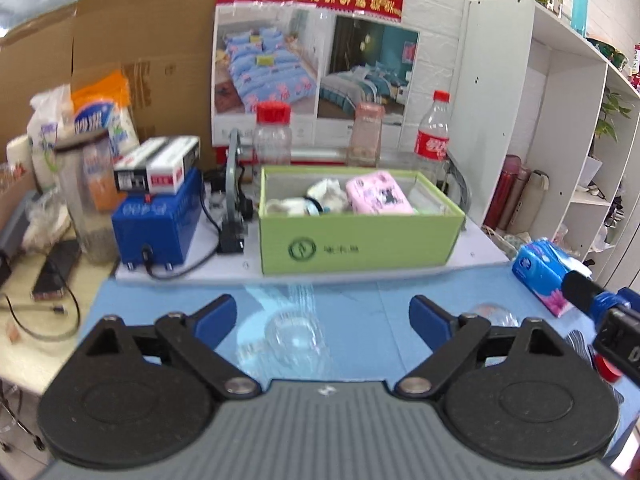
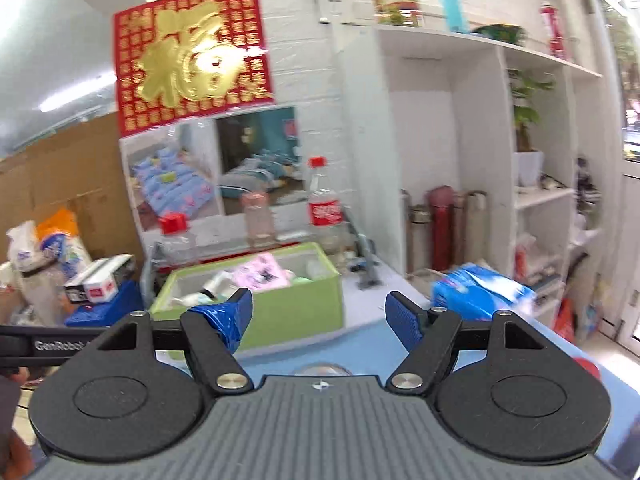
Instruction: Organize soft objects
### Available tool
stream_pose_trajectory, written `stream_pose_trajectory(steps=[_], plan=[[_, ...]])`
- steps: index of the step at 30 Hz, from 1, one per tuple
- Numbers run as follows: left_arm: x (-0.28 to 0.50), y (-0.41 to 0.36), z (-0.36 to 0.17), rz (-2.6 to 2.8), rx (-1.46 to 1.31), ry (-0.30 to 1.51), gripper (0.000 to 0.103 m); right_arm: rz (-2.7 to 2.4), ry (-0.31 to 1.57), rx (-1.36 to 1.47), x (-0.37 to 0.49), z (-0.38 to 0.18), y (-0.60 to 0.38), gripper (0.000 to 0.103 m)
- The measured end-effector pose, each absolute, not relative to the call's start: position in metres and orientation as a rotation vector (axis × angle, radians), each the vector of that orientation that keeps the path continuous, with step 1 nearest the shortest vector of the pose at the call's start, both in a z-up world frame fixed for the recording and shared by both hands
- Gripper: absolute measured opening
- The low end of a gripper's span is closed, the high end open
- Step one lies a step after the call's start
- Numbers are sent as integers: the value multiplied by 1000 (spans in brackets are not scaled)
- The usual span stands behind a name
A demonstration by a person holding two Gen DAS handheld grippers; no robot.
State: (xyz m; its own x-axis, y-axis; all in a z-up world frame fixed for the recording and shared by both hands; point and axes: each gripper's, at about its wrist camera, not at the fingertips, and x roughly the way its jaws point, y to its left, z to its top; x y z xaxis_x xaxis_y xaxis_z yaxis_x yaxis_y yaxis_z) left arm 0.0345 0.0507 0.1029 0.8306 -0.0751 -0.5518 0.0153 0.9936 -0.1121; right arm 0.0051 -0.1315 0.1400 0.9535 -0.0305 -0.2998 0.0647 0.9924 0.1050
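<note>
A green cardboard box [image 1: 360, 240] stands open at the back of the blue mat [image 1: 360, 304]. Inside it lie a pink tissue pack [image 1: 378, 194] and white soft items [image 1: 320, 200]. A blue tissue pack [image 1: 540, 272] lies at the mat's right edge. My left gripper [image 1: 322, 308] is open in front of the box, with nothing between its fingers. My right gripper [image 2: 319, 302] is also open and empty. It faces the green box [image 2: 292, 312] and the pink pack [image 2: 262, 274], with the blue tissue pack [image 2: 476, 292] just right of its right finger. In the left wrist view one taped finger [image 1: 580, 288] shows beside that pack.
A clear plastic bottle [image 1: 294, 336] lies on the mat under my left gripper. A cola bottle [image 1: 434, 132] and a red-capped jar [image 1: 273, 136] stand behind the box. A blue device [image 1: 156, 224] with cables sits to its left. White shelves [image 1: 560, 120] rise on the right.
</note>
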Motion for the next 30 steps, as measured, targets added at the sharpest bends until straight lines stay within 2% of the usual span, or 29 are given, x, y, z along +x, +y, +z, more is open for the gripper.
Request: stream_pose_trajectory(steps=[11,20,30], plan=[[20,33,27,-68,-119,714,91,-45,413,48,-6,87,-138,60],[19,27,13,-39,-74,726,91,-56,460,22,-2,68,-137,60],[3,14,20,-5,11,619,91,-85,479,-19,-4,61,-136,60]])
